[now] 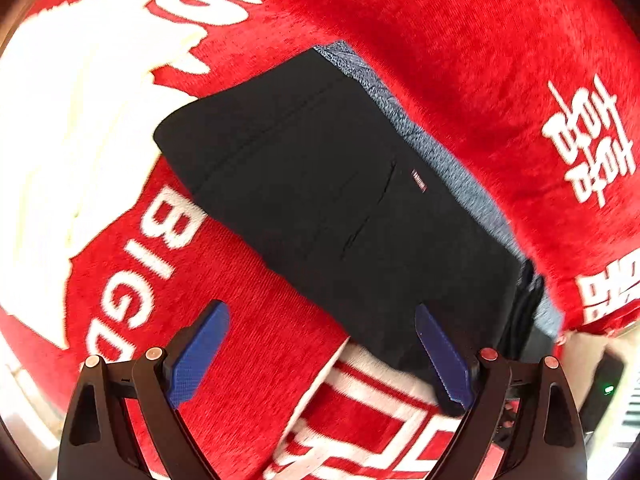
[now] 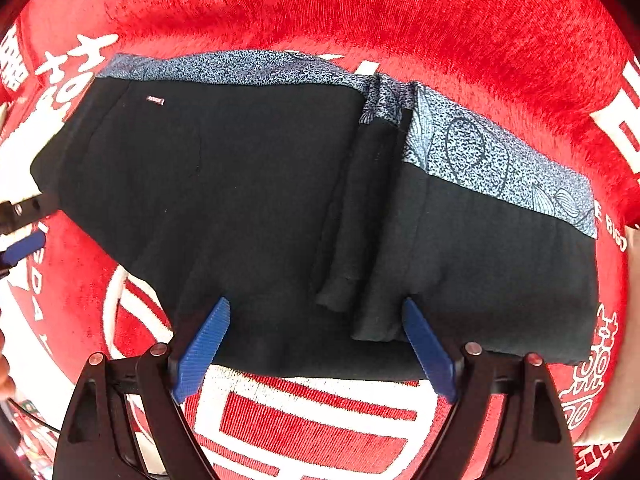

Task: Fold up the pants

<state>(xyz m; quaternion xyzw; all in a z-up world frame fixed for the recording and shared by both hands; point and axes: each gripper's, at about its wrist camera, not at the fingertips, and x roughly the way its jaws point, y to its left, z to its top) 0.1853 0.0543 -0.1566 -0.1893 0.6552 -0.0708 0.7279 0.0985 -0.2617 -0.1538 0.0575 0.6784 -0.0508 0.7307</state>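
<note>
A plush red blanket with white lettering and characters fills nearly all of both views and serves as the work surface. Only slivers of the room show at the edges: in the left wrist view a dark device with a small green light sits at the lower right, too blurred to identify.

The black pants with a blue speckled patterned band lie folded across the middle of the right wrist frame, the band along their upper edge and a small red label at the upper left. A narrow black fold of cloth crosses them right of centre. In the left wrist view the same pants run diagonally from centre to lower right.

The right gripper stands wide open at the pants' lower edge, its blue ribbed pads holding nothing. The left gripper is likewise spread wide and empty, one blue pad over the blanket, the other over the pants' corner.

Only the right wrist view shows the other gripper, at its left edge.
</note>
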